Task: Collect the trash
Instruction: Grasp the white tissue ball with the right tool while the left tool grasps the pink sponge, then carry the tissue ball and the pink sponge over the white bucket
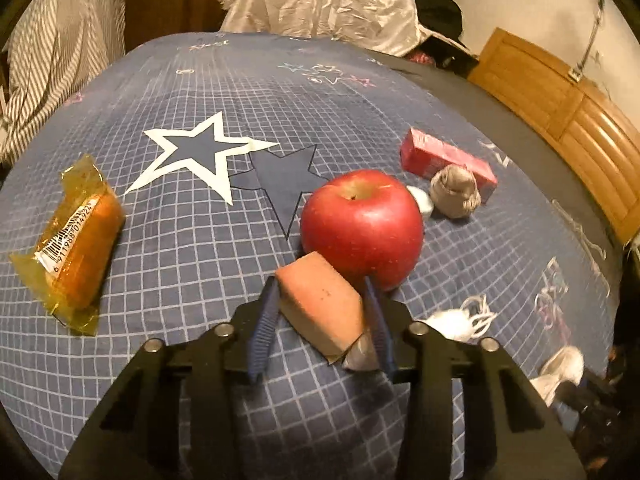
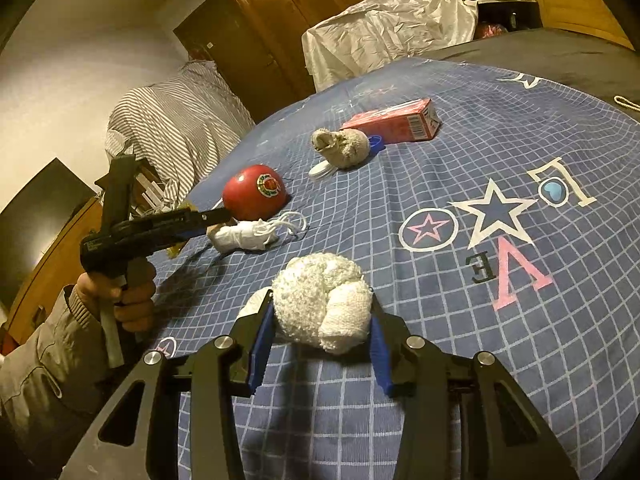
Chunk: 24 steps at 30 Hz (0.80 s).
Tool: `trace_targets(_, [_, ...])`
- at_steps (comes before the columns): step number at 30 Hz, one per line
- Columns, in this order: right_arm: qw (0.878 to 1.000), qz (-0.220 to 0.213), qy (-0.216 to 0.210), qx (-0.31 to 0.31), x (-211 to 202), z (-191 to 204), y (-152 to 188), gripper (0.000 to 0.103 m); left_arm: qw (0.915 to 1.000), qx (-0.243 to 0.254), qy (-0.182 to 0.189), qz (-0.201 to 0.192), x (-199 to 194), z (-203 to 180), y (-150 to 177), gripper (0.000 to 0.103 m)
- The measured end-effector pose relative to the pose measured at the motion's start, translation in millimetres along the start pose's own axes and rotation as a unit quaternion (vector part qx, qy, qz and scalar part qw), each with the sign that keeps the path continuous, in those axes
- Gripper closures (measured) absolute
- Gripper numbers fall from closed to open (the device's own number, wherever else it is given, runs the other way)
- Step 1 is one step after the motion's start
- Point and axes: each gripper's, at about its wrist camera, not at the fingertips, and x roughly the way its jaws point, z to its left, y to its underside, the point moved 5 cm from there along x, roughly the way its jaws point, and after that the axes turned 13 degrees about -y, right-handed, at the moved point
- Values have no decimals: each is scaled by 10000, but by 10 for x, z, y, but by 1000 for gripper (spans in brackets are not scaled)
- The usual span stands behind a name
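My left gripper [image 1: 322, 286] is shut on a wrapped pinkish cake slice [image 1: 320, 300], held just above the blue checked bedspread [image 1: 180, 240], right in front of a red apple [image 1: 362, 226]. My right gripper [image 2: 322, 300] is shut on a white rolled sock ball [image 2: 324, 300] over the bedspread [image 2: 480, 320]. In the right wrist view the left gripper [image 2: 216, 220] shows at the left beside the apple [image 2: 254, 198]. A crumpled white face mask [image 2: 248, 236] lies by it; it also shows in the left wrist view [image 1: 460, 320].
A yellow wrapped cake [image 1: 76, 244] lies at the left. A pink carton [image 1: 448, 160] [image 2: 396, 122], a grey sock ball [image 1: 456, 192] [image 2: 342, 146] and white and blue caps [image 2: 320, 169] lie beyond the apple. A white plastic bag [image 2: 392, 20] and a striped shirt [image 2: 176, 120] lie at the bed's far edge.
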Motion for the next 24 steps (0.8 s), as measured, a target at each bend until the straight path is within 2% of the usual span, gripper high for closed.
trace_targets(3, [10000,0,3,-5,4,0,1,59,10000,-48,43,-54,-84,12,19,70])
trace_targets(9, [10000,-4,-7,3,3,3,2,59,9991,-135,-59,-396,-664,247,182,70])
trace_targets(11, [10000,-7,-5,2,4,4,2,59,9983,-323,-121,-469,-874,413,261,70])
trace_targets(14, [10000,-11,11,-16,5,13,-1,59,9969,-593,-195,-472,-1096,628,390,70])
trace_targets(17, [10000,-15,15,-51,-15,22,1,59,9964,-770,-138,-341,-1321,793,658,70])
trace_targets(21, [9997,-72,-109,-199,-51,93,-3,59,9982,-498,-324,-29,-1515,828,1133,70])
trace_targets(24, [9994,-48,-148,-312,-73,152,7,60,9965,-143,-821,61,-1502,827,1342,70])
